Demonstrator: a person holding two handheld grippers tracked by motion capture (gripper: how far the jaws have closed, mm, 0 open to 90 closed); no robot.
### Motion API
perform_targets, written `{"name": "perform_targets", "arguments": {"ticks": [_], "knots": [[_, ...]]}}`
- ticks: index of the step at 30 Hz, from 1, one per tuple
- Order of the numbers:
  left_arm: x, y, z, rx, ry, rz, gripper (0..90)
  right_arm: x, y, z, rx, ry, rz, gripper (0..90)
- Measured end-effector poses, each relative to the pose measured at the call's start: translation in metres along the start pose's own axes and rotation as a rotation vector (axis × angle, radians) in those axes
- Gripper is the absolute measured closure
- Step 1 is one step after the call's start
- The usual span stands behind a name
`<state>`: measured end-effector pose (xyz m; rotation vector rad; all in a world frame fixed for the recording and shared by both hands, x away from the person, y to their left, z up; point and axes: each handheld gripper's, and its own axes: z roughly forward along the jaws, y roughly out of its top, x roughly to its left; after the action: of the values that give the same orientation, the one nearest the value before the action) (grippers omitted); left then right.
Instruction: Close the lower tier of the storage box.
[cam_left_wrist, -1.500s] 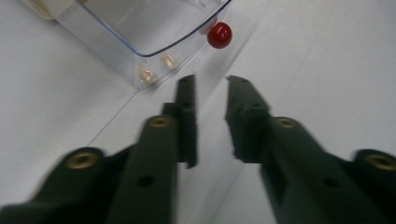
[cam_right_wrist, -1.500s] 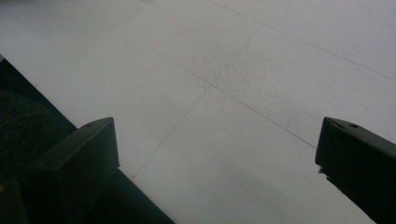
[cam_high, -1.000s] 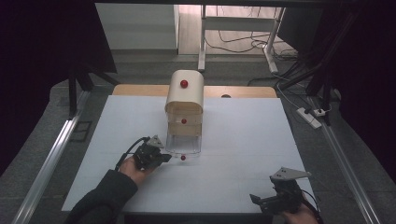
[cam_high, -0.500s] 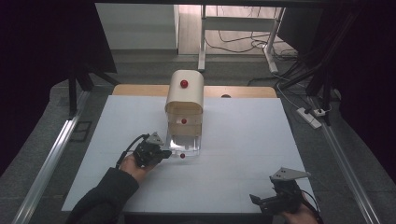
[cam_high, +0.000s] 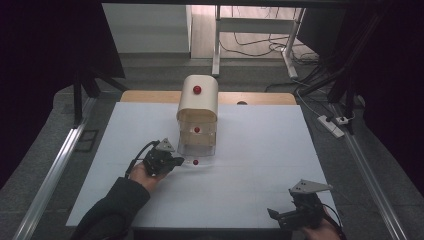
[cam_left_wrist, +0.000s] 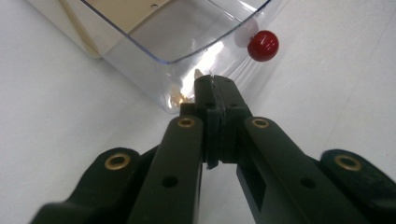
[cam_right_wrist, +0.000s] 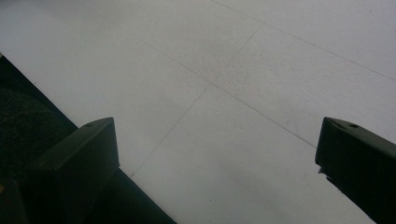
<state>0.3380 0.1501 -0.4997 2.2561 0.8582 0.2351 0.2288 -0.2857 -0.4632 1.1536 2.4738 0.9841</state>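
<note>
A beige rounded cabinet (cam_high: 197, 100) stands at the middle of the white table (cam_high: 265, 145), with a red knob (cam_high: 197, 89) on its top front. Its clear bottom drawer (cam_high: 197, 147) is pulled out toward me; the drawer's red knob (cam_high: 195, 162) sticks out at its front. My left gripper (cam_high: 177, 161) lies just left of that knob, shut. In the left gripper view its closed tips (cam_left_wrist: 215, 84) rest against the clear drawer's (cam_left_wrist: 187, 42) near corner, the red knob (cam_left_wrist: 263, 45) just beyond. My right gripper (cam_high: 274, 214) sits by the table's front right edge, open (cam_right_wrist: 215, 140) over bare tabletop.
A second red knob (cam_high: 197, 130) shows on the cabinet's middle drawer. A wooden strip (cam_high: 260, 98) runs along the table's far edge. Metal rails (cam_high: 55, 170) flank the table, and a power strip (cam_high: 330, 125) with cables lies on the floor at right.
</note>
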Motion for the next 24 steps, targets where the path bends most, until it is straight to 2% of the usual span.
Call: {"name": "perform_targets", "arguments": {"ticks": [8,24], "knots": [[0.0029,0.0030,0.0025,0.000,0.011,-0.002,88.3,0.0000,-0.0002,-0.0001,-0.001,0.000,-0.001,0.0],[0.0103,0.0087,0.0086,-0.019,0.003,-0.026,88.3,0.0001,-0.0006,-0.0005,0.000,-0.003,-0.004,0.0]]}}
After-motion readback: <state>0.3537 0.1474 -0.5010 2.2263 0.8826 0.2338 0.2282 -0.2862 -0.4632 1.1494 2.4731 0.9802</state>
